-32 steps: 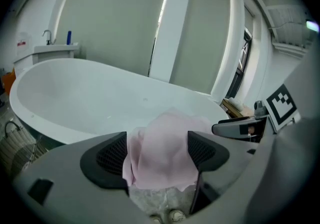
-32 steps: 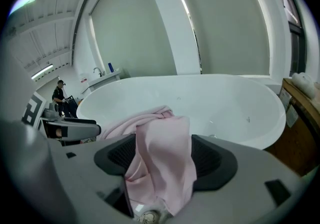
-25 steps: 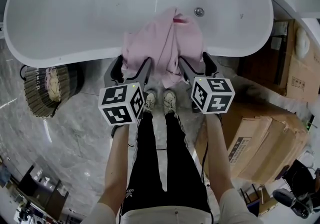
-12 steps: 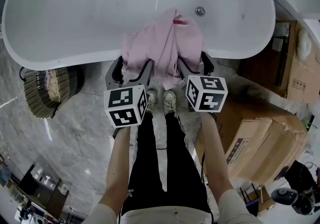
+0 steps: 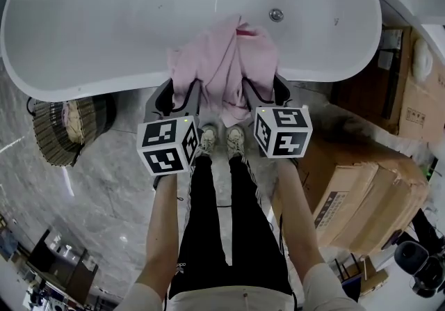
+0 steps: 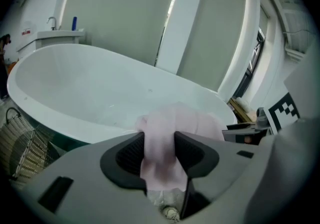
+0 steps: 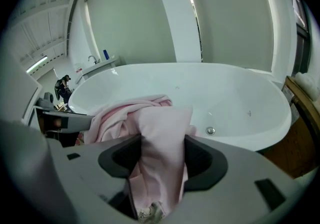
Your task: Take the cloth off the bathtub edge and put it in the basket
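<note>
A pink cloth hangs over the near edge of the white bathtub. My left gripper has just been closing, and its pads pinch the cloth's left hanging fold. My right gripper has also been closing, on the right fold. In the left gripper view the cloth fills the gap of the left gripper, touching both pads. The right gripper view shows the cloth squeezed the same way in the right gripper. The wicker basket stands on the floor at the left, beside the tub.
Something pale lies in the basket. Cardboard boxes are stacked at the right. The person's shoes stand right below the cloth, against the tub. A drain sits in the tub beyond the cloth. The floor is grey marble.
Both grippers' jaws have narrowed onto the hanging folds of the cloth. The right gripper has shifted a little left and inward; the cloth is slightly more bunched.
</note>
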Available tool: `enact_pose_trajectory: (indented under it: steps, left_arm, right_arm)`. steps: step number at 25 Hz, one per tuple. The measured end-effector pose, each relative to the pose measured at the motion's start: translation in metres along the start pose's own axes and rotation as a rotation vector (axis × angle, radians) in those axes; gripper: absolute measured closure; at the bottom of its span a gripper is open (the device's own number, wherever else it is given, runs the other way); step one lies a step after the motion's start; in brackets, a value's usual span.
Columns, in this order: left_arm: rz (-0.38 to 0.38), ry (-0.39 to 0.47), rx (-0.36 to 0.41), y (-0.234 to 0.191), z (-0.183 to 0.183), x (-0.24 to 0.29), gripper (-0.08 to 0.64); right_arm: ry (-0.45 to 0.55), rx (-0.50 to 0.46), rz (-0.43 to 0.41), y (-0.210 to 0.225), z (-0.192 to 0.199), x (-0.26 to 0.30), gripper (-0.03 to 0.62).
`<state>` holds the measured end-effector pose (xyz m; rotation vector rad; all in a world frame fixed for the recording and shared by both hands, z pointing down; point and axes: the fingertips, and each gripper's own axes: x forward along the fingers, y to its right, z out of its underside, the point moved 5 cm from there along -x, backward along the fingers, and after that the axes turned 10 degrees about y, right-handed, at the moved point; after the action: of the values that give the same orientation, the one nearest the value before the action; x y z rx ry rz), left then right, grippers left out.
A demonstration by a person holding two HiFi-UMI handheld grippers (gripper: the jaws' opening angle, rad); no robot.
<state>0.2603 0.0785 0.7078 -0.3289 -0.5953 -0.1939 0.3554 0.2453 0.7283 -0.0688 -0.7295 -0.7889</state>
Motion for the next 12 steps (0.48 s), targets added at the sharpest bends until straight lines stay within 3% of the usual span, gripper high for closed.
enact_pose_trajectory:
  steps: [1, 8, 12]
  left_arm:
    - [-0.004, 0.010, -0.016, -0.002, 0.000, 0.000, 0.373]
    - [-0.005, 0.014, -0.067, -0.001, 0.001, 0.001, 0.410]
    - [-0.005, 0.035, -0.098, -0.001, 0.001, 0.001, 0.428]
  right_arm:
    - [0.002, 0.012, -0.005, -0.001, 0.000, 0.000, 0.329]
    - [0.025, 0.213, -0.014, 0.009, -0.003, -0.001, 0.445]
    - [0.045, 0.201, -0.010, 0.009, -0.003, -0.002, 0.462]
